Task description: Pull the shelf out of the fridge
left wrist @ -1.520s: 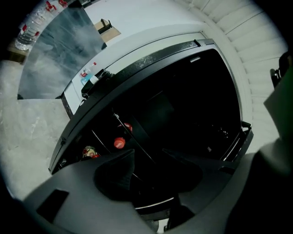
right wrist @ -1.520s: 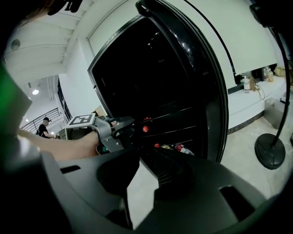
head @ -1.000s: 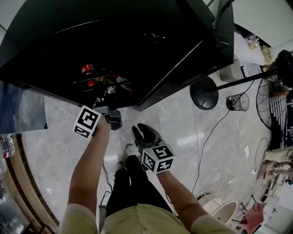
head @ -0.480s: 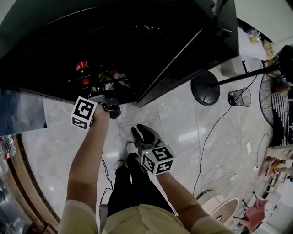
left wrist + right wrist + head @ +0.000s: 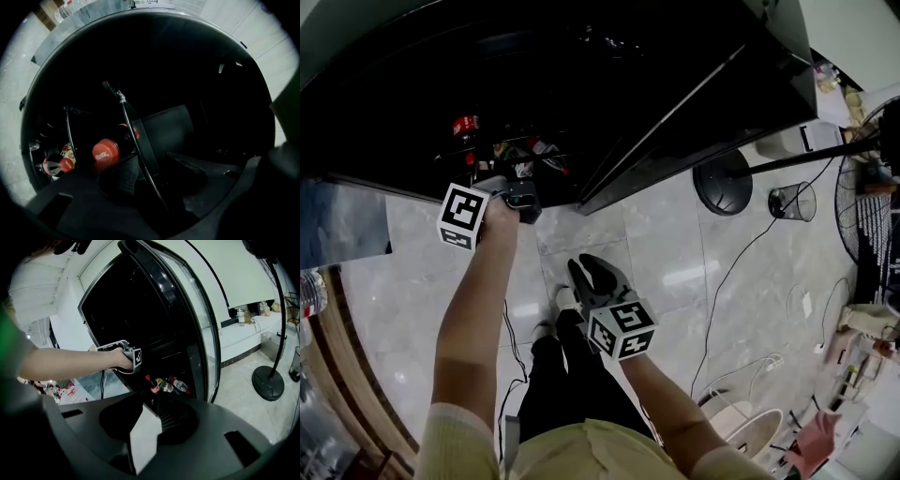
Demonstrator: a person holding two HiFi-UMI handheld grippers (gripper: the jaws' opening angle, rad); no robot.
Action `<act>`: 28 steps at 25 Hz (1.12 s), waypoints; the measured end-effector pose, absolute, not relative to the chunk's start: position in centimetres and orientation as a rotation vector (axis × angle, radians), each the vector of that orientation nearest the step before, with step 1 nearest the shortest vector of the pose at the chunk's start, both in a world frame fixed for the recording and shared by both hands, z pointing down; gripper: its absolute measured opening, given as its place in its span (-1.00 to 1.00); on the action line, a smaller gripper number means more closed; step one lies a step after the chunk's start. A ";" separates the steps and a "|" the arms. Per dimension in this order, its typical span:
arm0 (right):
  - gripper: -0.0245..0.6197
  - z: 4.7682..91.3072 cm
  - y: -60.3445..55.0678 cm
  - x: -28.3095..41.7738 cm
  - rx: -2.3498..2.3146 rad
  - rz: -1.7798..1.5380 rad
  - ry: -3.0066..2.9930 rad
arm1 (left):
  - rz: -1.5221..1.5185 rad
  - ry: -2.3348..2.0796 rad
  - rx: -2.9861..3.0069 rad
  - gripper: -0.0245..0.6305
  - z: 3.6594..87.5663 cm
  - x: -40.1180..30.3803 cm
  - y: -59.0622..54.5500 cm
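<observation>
The black fridge (image 5: 581, 84) stands open, its glass door (image 5: 675, 127) swung to the right. Red-capped bottles (image 5: 467, 124) lie on a low wire shelf inside. My left gripper (image 5: 523, 197) reaches into the opening at that shelf. In the left gripper view the shelf's thin wire rim (image 5: 133, 136) runs between the jaws of the left gripper (image 5: 152, 173), which stand apart with room on both sides of it. A red cap (image 5: 105, 151) lies just behind. My right gripper (image 5: 595, 277) hangs over the floor, open and empty (image 5: 152, 420), facing the fridge and bottles (image 5: 164, 384).
A fan's round base (image 5: 722, 190) and pole stand right of the door, with a wire bin (image 5: 790, 202) beside it. Cables (image 5: 731, 272) trail over the tiled floor. The person's feet (image 5: 567, 305) are right below the right gripper.
My left gripper has moved forward from the fridge's front edge into the opening, up to the shelf. The right gripper has stayed where it was.
</observation>
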State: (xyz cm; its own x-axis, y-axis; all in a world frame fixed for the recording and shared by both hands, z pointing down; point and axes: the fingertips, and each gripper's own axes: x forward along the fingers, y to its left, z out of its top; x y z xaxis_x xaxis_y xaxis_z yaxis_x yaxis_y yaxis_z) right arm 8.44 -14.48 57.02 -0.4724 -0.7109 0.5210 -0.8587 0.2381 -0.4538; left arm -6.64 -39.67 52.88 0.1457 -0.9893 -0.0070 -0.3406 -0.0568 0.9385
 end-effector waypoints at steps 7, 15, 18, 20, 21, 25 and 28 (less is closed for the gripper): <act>-0.66 57.5 -14.7 7.6 1.455 1.057 -2.302 | -0.921 -1.381 1.572 -0.49 53.4 -7.3 -40.4; -0.66 57.9 -14.6 7.2 1.426 1.040 -2.296 | -0.908 -1.392 1.557 -0.65 54.2 -8.3 -41.6; -0.66 58.1 -14.6 7.2 1.422 1.039 -2.290 | -0.905 -1.383 1.579 -0.72 54.0 -8.1 -41.8; -0.66 58.2 -14.7 7.2 1.418 1.036 -2.290 | -0.913 -1.371 1.565 -0.74 53.9 -8.0 -41.7; -0.66 58.2 -14.8 7.1 1.416 1.034 -2.291 | -0.918 -1.366 1.555 -0.75 53.9 -8.0 -41.6; -0.66 58.0 -15.0 6.8 1.411 1.028 -2.300 | -0.930 -1.350 1.524 -0.76 54.0 -8.0 -40.8; -0.66 57.8 -15.1 6.7 1.413 1.022 -2.306 | -0.927 -1.339 1.514 -0.77 54.0 -8.0 -40.0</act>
State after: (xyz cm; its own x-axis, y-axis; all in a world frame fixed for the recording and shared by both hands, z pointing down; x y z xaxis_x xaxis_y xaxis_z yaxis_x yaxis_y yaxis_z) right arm 6.70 -15.08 57.79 -0.4990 -0.6797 0.5376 -0.8548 0.2839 -0.4344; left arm -8.00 -39.98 53.99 0.1379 -0.9902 0.0222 -0.3283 -0.0246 0.9442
